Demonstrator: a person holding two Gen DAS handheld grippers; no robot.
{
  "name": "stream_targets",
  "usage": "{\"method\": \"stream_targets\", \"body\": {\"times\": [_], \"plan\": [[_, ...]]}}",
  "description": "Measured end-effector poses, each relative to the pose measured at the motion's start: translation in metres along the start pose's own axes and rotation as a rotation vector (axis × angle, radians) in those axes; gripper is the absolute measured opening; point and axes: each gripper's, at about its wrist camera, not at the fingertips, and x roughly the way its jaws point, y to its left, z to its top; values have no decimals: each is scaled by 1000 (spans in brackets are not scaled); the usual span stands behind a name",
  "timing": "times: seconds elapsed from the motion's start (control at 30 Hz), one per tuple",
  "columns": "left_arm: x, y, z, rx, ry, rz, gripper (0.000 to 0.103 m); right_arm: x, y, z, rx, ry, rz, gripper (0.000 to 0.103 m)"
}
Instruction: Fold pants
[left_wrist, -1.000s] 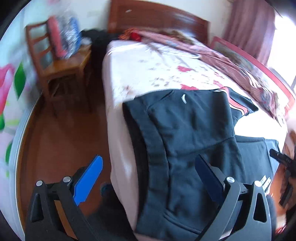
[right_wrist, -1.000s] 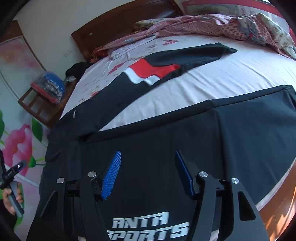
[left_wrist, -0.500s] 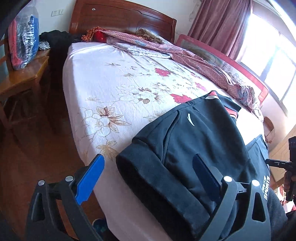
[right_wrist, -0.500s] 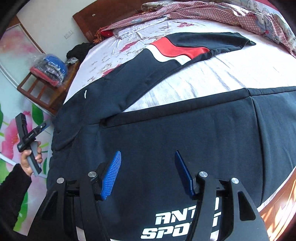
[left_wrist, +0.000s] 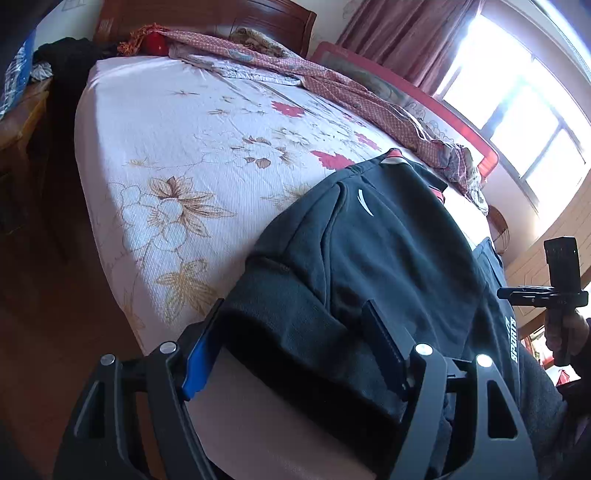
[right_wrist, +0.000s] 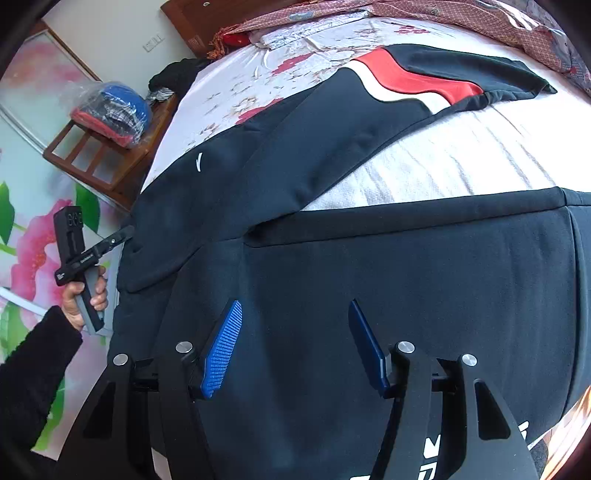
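Dark navy pants (left_wrist: 388, 251) with a red and white stripe lie spread on the bed, legs apart. My left gripper (left_wrist: 293, 302) sits at the bed's corner with its jaws closing around the thick waistband (left_wrist: 295, 332). One blue pad is beside the band's end and the other rests over the cloth, with no firm pinch visible. In the right wrist view a hand holds that left gripper (right_wrist: 92, 251) at the pants' (right_wrist: 369, 295) left edge. My right gripper (right_wrist: 294, 302) hangs open just above the near leg, nothing between its fingers.
The floral sheet of the bed (left_wrist: 184, 147) shows beyond the pants. A pink checked quilt (left_wrist: 351, 85) lies along the far side by a red rail. A wooden chair (right_wrist: 103, 155) holding bagged clothes stands beside the headboard. Wooden floor lies below the bed's edge.
My left gripper dropped to the bed's corner and its jaws narrowed around the waistband. The right gripper slid along the near leg, staying open.
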Motion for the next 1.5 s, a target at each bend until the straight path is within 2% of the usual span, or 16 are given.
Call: {"method": "stream_targets", "body": {"times": [0.07, 0.1, 0.17, 0.27, 0.37, 0.53, 0.6, 0.67, 0.73, 0.87, 1.17, 1.23, 1.27, 1.3, 1.37, 1.5], "plan": [[-1, 5, 3, -34, -1, -12, 68, 0, 2, 0, 2, 1, 24, 60], [-1, 8, 5, -67, 0, -13, 50, -1, 3, 1, -3, 0, 23, 60], [0, 12, 5, -115, 22, 9, 29, -4, 3, 2, -6, -6, 22, 60], [-8, 0, 8, -120, 12, 101, 10, -10, -3, 11, -2, -16, 17, 60], [-39, -24, 16, -162, -99, 147, 8, -20, -16, 34, 13, -29, -6, 60], [-94, -103, 14, -76, -275, 198, 8, -32, -62, 122, 208, -77, 3, 60], [-110, -127, 8, -58, -317, 182, 8, -29, -84, 163, 312, -99, 31, 71], [-123, -144, 2, -51, -347, 175, 8, -20, -103, 203, 404, -91, 19, 73], [-132, -154, -3, -30, -360, 163, 8, -4, -118, 238, 484, -65, 38, 73], [-133, -169, -8, 12, -346, 178, 8, 22, -139, 287, 593, -26, -35, 73], [-137, -189, -14, 102, -327, 208, 8, 73, -160, 311, 712, 50, -115, 73], [-137, -190, -15, 111, -319, 213, 8, 76, -161, 311, 686, 59, -154, 60], [-137, -190, -15, 109, -318, 216, 8, 77, -161, 311, 663, 66, -131, 31], [-137, -189, -15, 104, -315, 224, 8, 76, -159, 311, 636, 60, -127, 13], [-135, -184, -15, 87, -316, 247, 8, 62, -156, 309, 582, 15, -109, 10], [-136, -172, -18, 34, -330, 321, 9, 9, -162, 291, 594, -115, 28, 10]]}}
